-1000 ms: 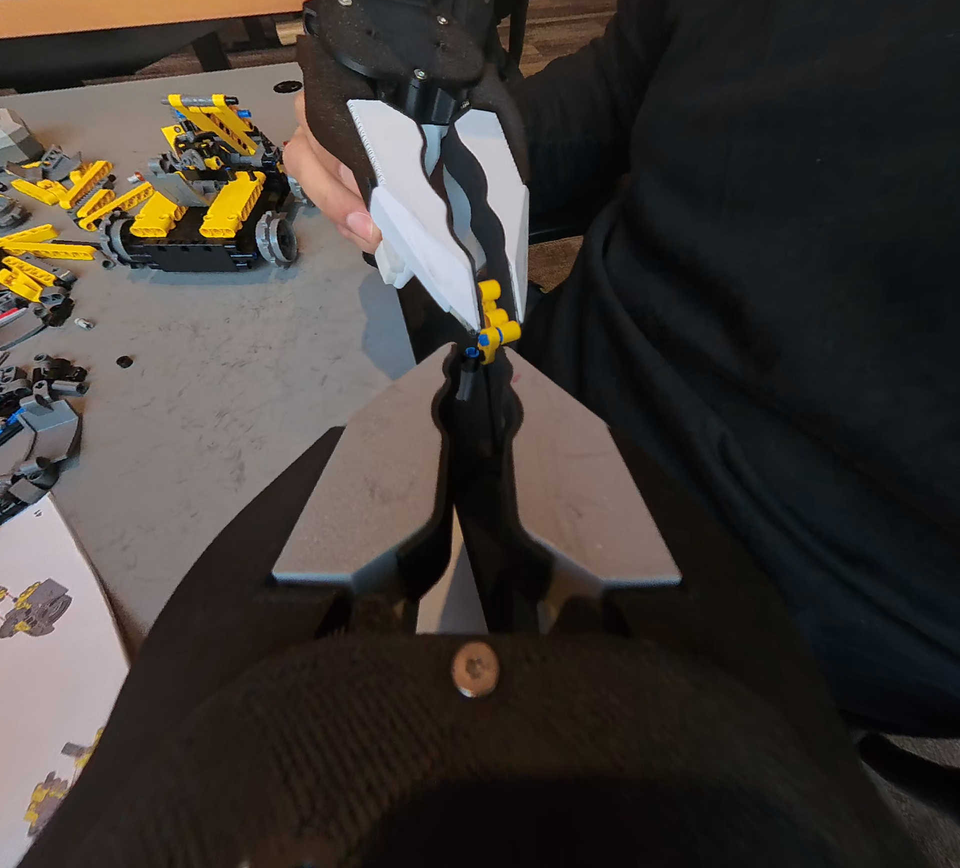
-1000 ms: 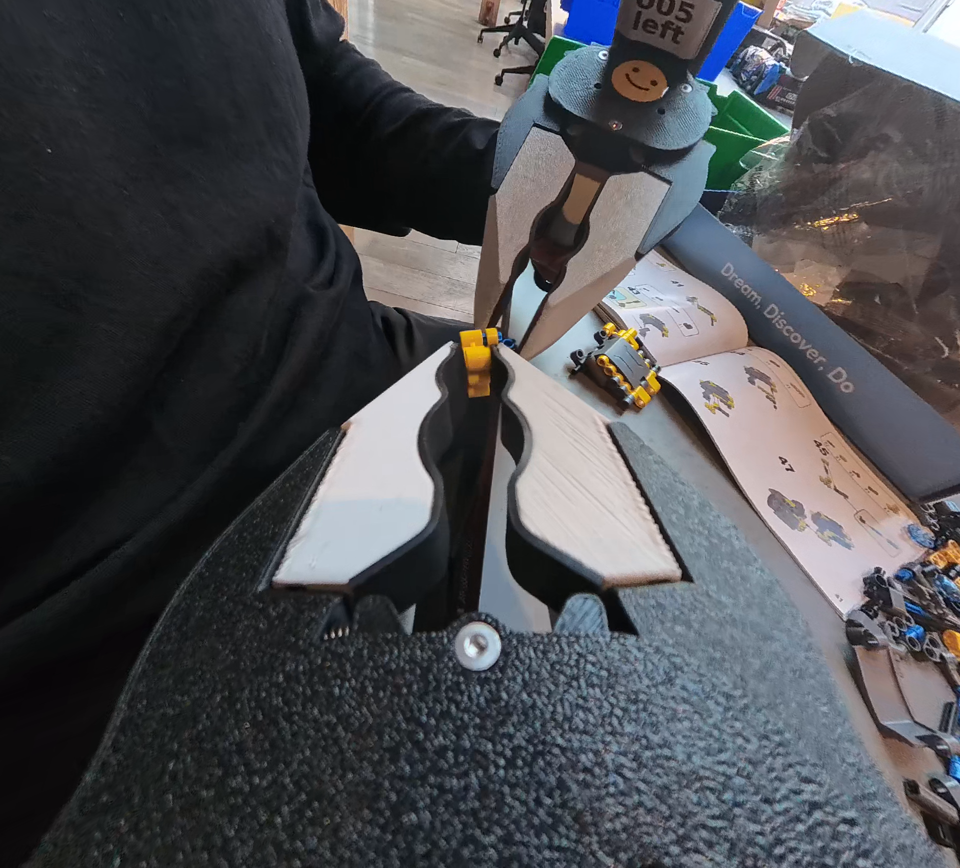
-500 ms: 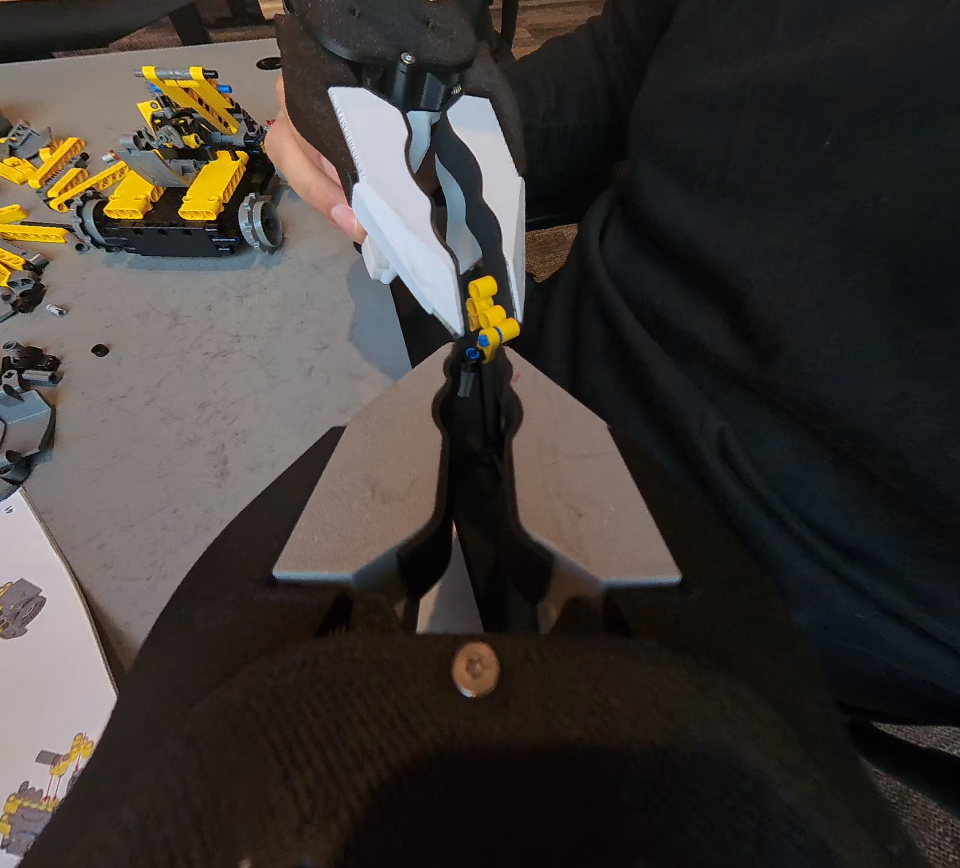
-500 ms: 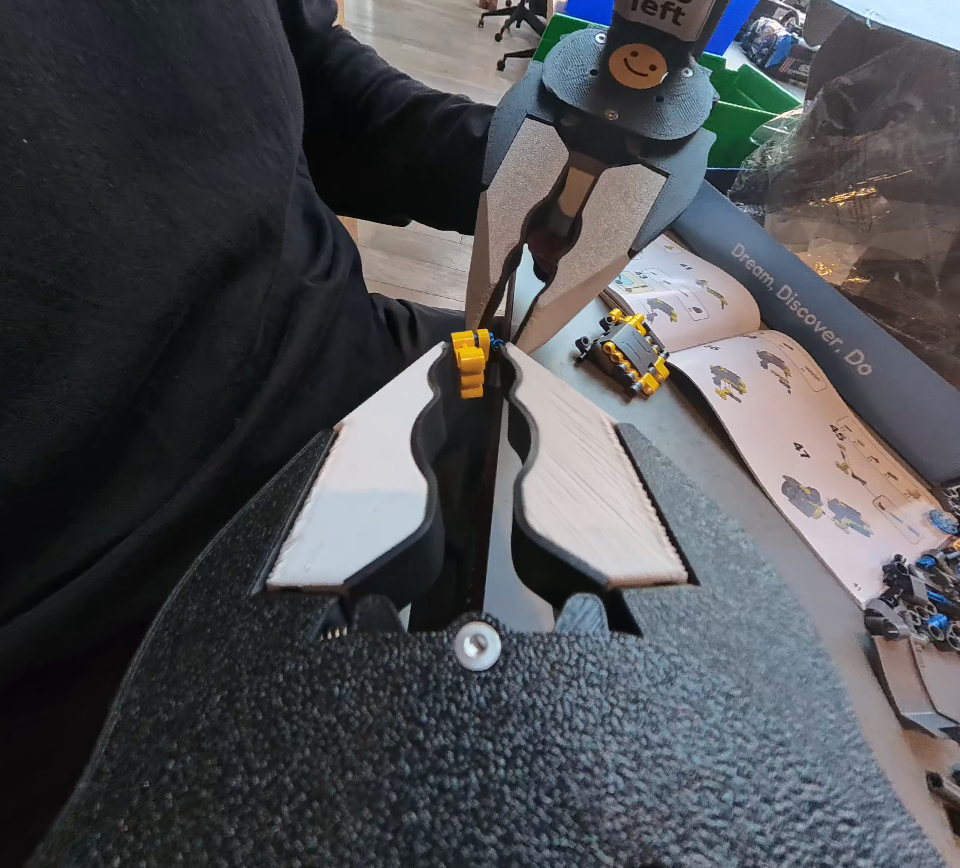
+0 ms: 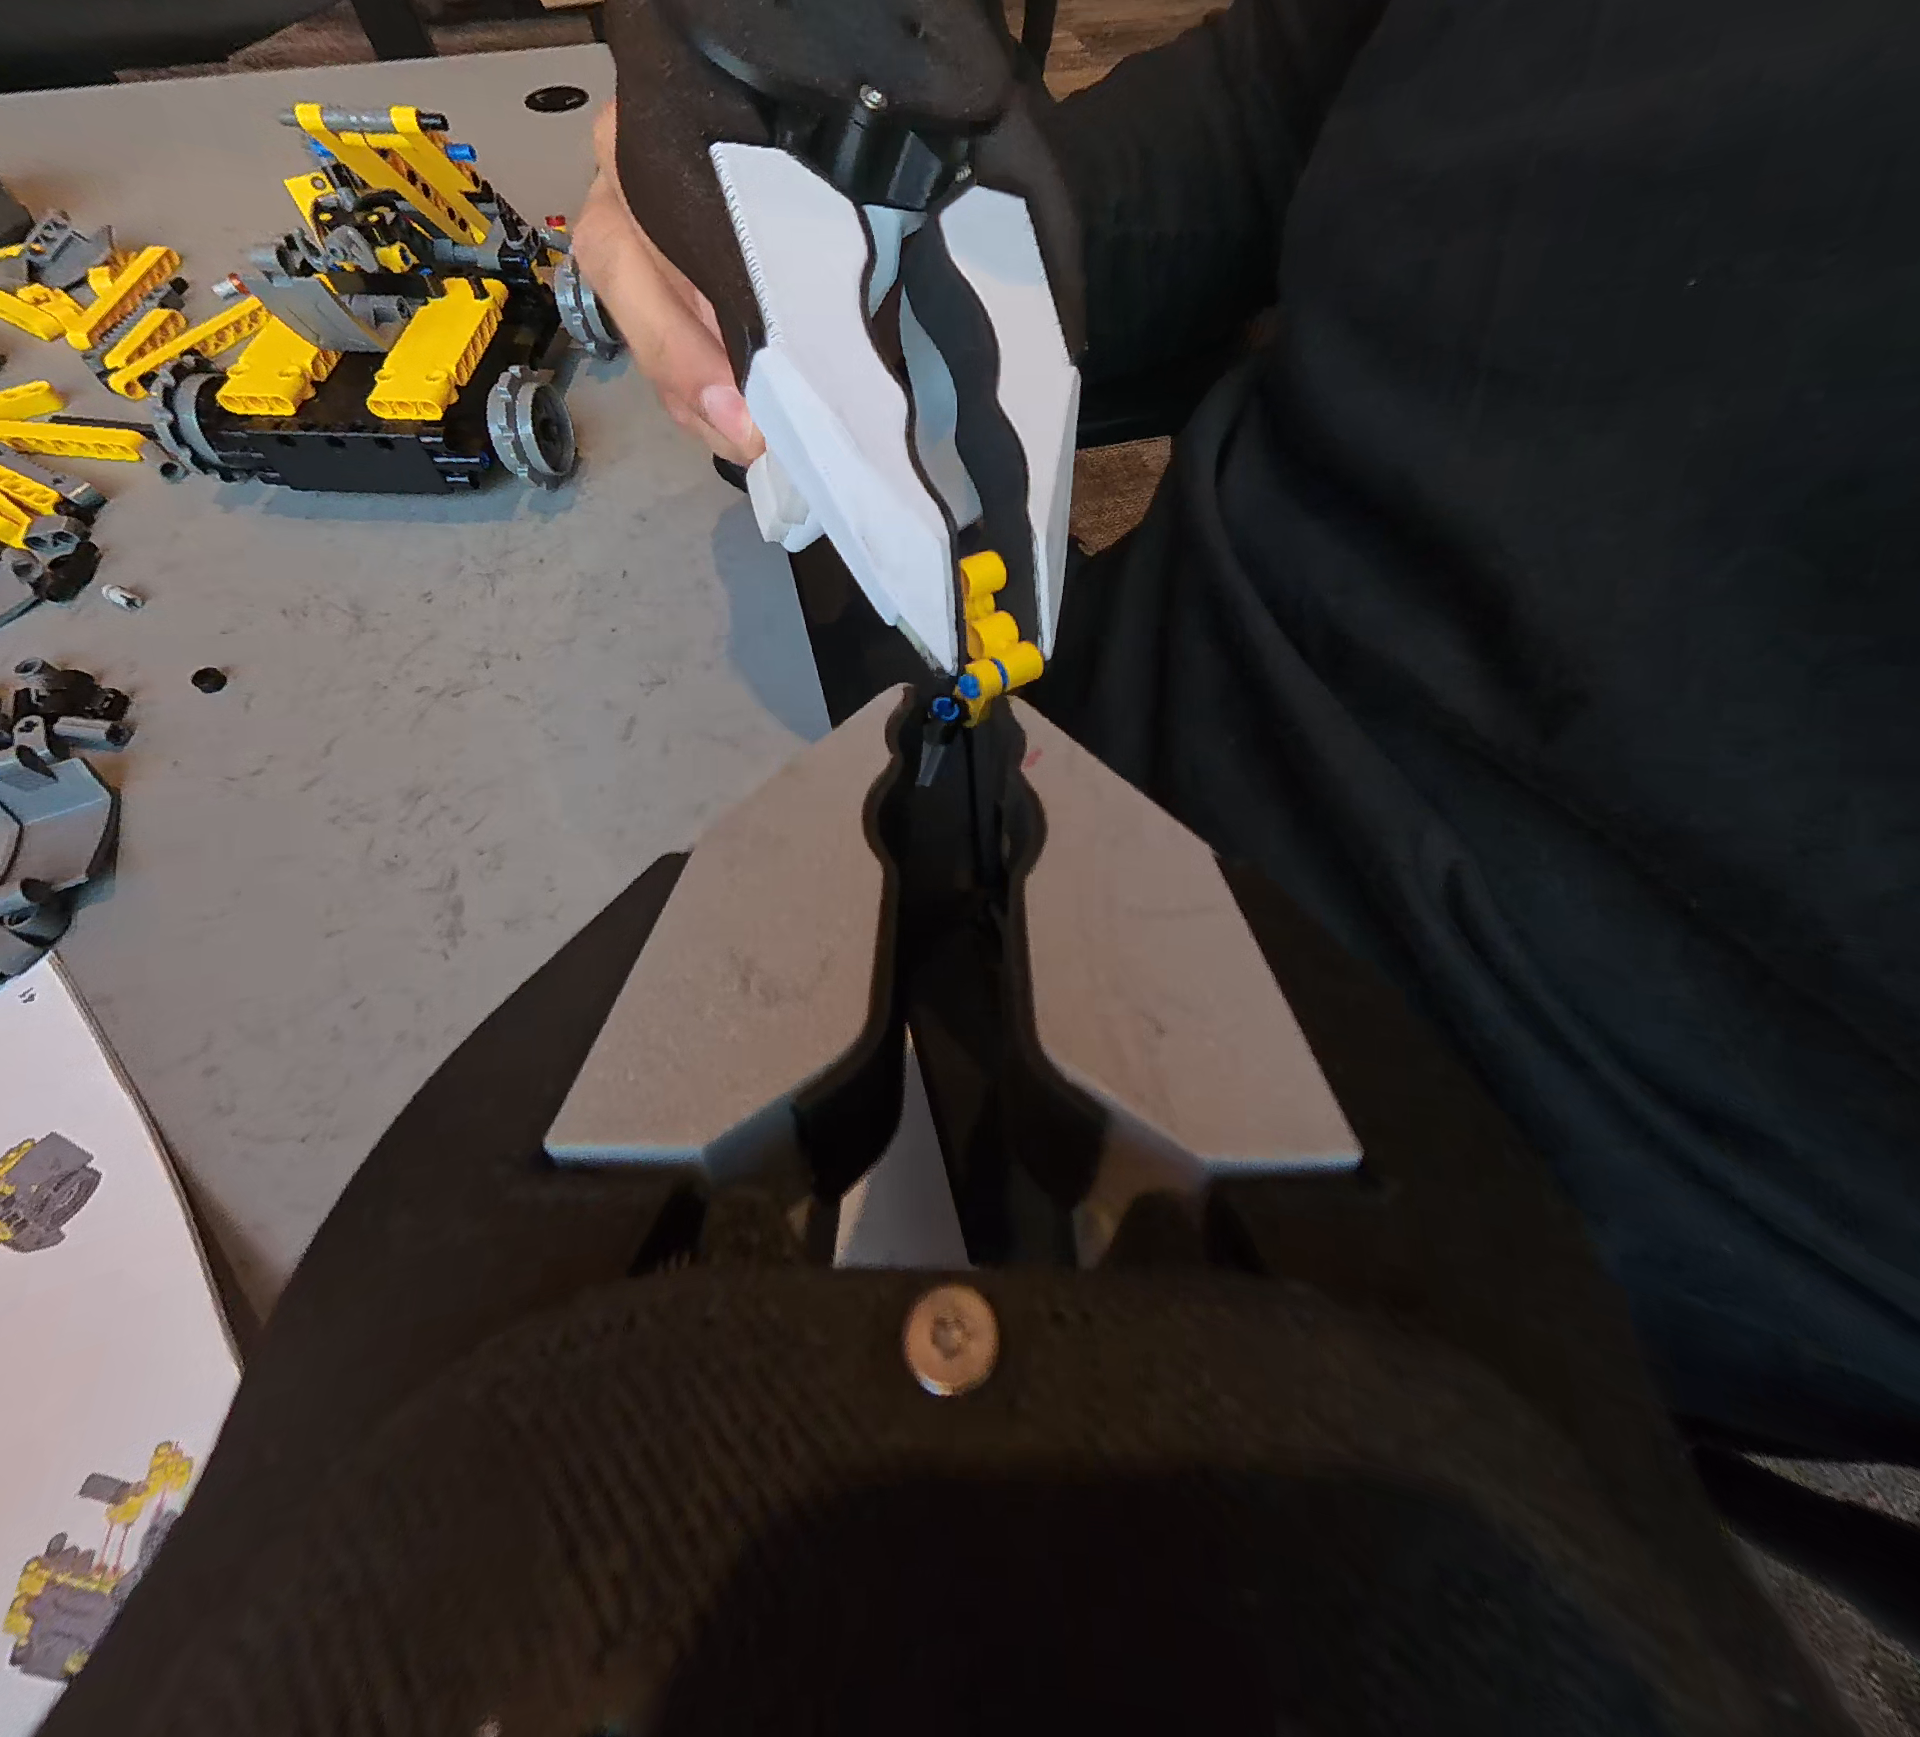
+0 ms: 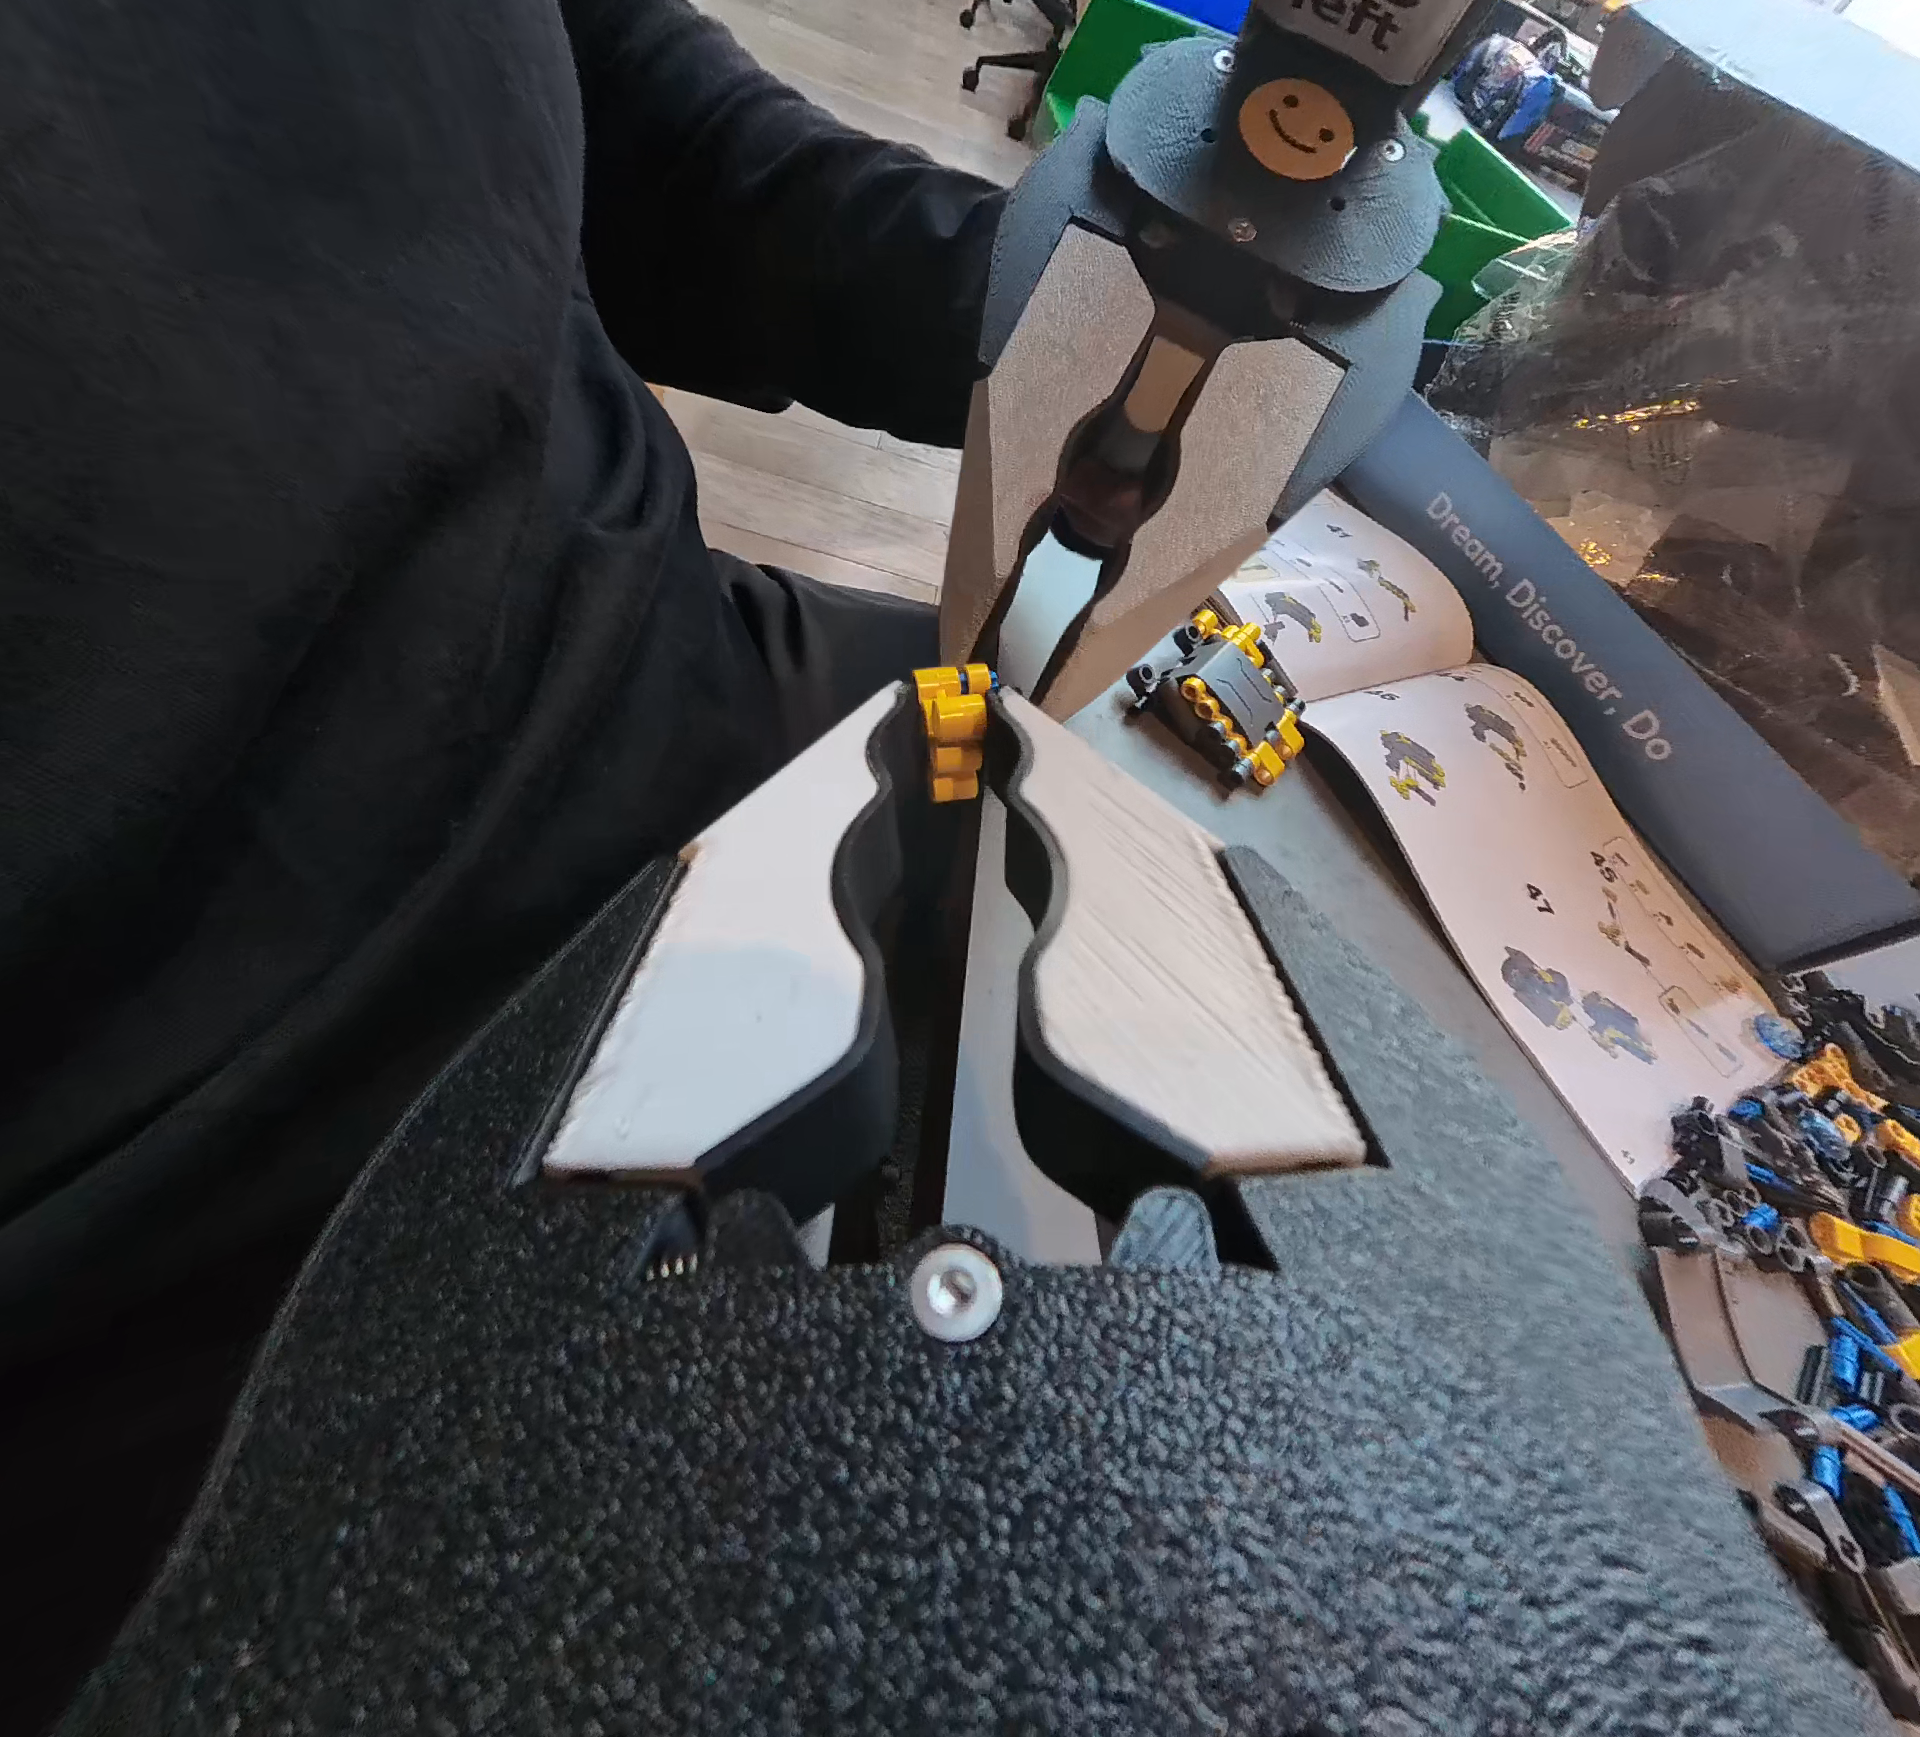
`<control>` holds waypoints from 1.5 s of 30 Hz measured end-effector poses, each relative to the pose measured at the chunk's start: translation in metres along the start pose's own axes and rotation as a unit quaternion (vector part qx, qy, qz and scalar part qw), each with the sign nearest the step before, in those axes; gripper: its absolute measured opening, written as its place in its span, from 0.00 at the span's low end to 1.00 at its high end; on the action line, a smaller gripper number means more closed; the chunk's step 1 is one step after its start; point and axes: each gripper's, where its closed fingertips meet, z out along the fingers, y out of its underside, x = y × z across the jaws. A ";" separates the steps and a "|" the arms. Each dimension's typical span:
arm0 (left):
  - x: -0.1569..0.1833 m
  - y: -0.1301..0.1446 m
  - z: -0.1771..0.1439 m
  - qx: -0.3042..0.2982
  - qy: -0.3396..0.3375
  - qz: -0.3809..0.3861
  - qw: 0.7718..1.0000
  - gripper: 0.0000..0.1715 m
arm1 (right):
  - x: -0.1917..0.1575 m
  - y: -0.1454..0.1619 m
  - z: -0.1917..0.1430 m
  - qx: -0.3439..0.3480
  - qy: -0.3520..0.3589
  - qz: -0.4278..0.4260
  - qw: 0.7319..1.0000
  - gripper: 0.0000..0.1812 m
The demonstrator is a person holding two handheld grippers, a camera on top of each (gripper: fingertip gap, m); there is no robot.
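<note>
My right gripper (image 6: 951, 700) is shut on a small yellow connector piece (image 6: 951, 737), held in the air in front of a person's black top. My left gripper (image 5: 956, 716) is shut on a small black pin with a blue end (image 5: 938, 737). The two grippers meet tip to tip, and the pin's end touches the yellow piece (image 5: 992, 633). In the left wrist view the right gripper (image 5: 992, 653) comes down from above with white fingers (image 5: 831, 399). In the right wrist view the left gripper (image 6: 1003, 674) comes down from above with grey fingers (image 6: 1039, 399).
On the grey table (image 5: 416, 804) stand a yellow and black brick vehicle (image 5: 384, 357), loose parts (image 5: 62, 731) and an open instruction booklet (image 6: 1507, 856). A small yellow and grey sub-assembly (image 6: 1216, 711) lies by the booklet, with a pile of parts (image 6: 1818, 1272) to its right. Only a small space, under 4 cm, lies between the two pairs of fingers.
Both grippers stay shut and tip to tip. The pair has shifted slightly, and the left gripper leans more to the right in the right wrist view.
</note>
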 end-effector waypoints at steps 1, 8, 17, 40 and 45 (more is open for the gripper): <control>0.000 0.001 0.001 -0.002 0.001 -0.002 1.000 0.06 | -0.001 0.001 0.000 -0.004 0.001 -0.004 1.000 0.06; 0.002 0.009 0.006 -0.028 -0.005 -0.007 1.000 0.06 | -0.003 0.009 0.004 -0.015 0.000 0.010 1.000 0.05; -0.009 0.014 0.005 -0.030 -0.029 -0.016 0.999 0.05 | 0.005 0.016 0.005 -0.006 0.018 0.042 0.999 0.05; -0.089 0.076 0.002 -0.311 -0.347 0.129 0.875 0.06 | 0.069 0.080 -0.012 -0.147 0.190 0.085 0.967 0.08; -0.088 0.076 0.012 -0.302 -0.333 0.095 0.888 0.06 | 0.073 0.088 -0.012 -0.163 0.202 0.086 0.962 0.08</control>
